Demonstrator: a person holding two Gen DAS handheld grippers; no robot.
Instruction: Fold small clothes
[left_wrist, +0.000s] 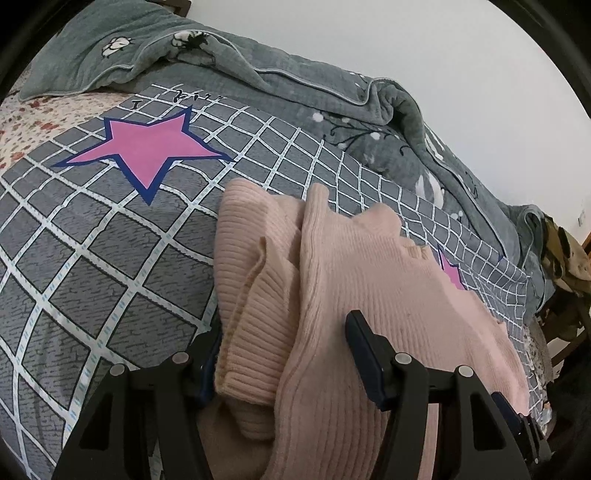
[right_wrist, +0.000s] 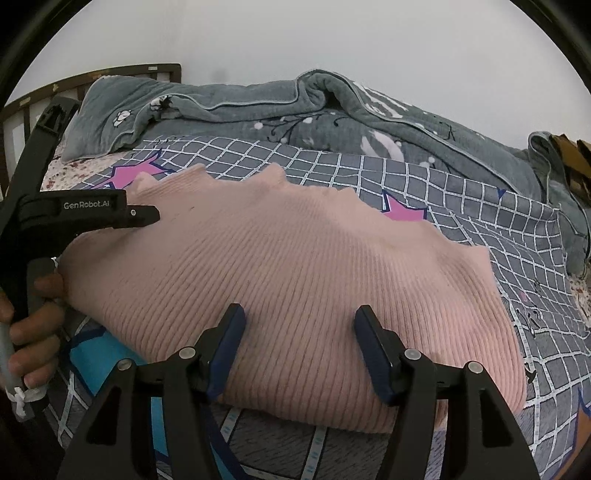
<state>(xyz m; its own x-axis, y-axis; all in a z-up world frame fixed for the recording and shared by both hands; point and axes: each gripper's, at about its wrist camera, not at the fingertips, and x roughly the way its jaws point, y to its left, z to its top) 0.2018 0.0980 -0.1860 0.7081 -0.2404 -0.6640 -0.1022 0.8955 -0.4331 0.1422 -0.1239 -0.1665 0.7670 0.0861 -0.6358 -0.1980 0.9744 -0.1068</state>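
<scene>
The pink ribbed sweater lies on the grey checked bedsheet, directly under and ahead of both tongs. The right gripper hovers spread wide above its near hem. The left gripper also stands wide, straddling a bunched, folded-over sleeve.

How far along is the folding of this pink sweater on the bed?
Partly done. The pink ribbed sweater lies on the checked bedsheet as a compact bundle, one ribbed part already folded over its top. In hand: the left gripper stands open around that folded layer, and the right gripper is open over the near edge. Left: probably a final fold and smoothing.
</scene>
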